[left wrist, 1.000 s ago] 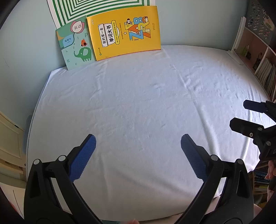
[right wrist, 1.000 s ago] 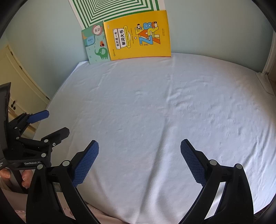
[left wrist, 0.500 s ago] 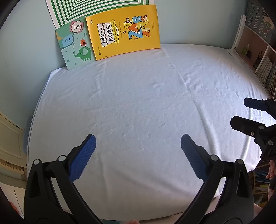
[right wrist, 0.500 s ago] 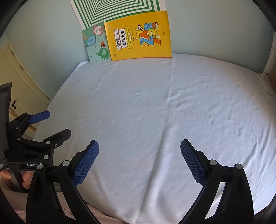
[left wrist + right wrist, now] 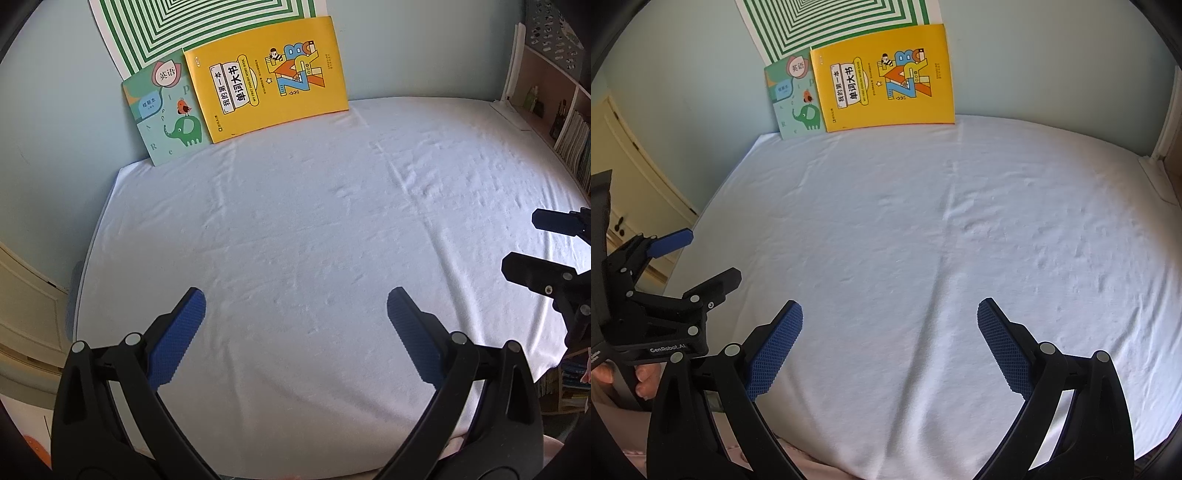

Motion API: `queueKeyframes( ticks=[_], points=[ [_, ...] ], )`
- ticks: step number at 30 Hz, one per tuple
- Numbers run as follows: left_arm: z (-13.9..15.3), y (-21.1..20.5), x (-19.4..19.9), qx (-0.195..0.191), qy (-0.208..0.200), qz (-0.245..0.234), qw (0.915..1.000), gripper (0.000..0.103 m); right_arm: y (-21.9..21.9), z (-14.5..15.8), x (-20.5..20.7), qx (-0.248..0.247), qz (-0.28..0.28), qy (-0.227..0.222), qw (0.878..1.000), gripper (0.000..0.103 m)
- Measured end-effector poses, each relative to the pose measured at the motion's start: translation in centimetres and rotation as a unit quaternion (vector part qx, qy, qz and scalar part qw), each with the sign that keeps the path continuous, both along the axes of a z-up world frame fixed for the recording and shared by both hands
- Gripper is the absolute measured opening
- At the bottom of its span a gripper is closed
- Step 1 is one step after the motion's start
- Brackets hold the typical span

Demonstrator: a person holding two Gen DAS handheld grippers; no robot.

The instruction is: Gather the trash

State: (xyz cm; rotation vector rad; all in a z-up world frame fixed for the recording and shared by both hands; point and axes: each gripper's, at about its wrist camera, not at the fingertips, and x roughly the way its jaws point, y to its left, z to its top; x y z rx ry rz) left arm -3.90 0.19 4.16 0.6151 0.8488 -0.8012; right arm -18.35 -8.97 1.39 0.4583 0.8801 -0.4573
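1. Left wrist view: left gripper [image 5: 295,306] spread wide, empty, over the near edge of the white-covered table [image 5: 295,229]. No trash visible; handling and grasp point cannot be judged.
2. Right wrist view: right gripper [image 5: 889,319] spread, empty. Only two books [image 5: 882,75] stand at the far edge; trash location unknown.

white cloth [image 5: 314,258], yellow book [image 5: 269,92], blue-padded tools [image 5: 295,325]

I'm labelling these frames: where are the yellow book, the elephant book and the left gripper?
yellow book [image 5: 266,94], left wrist view, cover centre.
elephant book [image 5: 166,114], left wrist view, cover centre.
left gripper [image 5: 295,306], left wrist view, midway between fingertips.
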Motion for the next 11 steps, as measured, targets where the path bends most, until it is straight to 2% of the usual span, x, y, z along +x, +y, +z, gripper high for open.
queueKeyframes(
  ticks=[7,11],
  points=[
    [-0.27,-0.36,0.05,0.010,-0.006,0.004,0.9999,0.096,-0.55,0.11,-0.22,0.001,-0.004,-0.003,1.000,0.095],
    [-0.56,-0.41,0.40,0.008,0.009,0.010,0.9999,0.096,-0.68,0.14,-0.16,0.002,-0.004,-0.004,1.000,0.095]
  ],
)
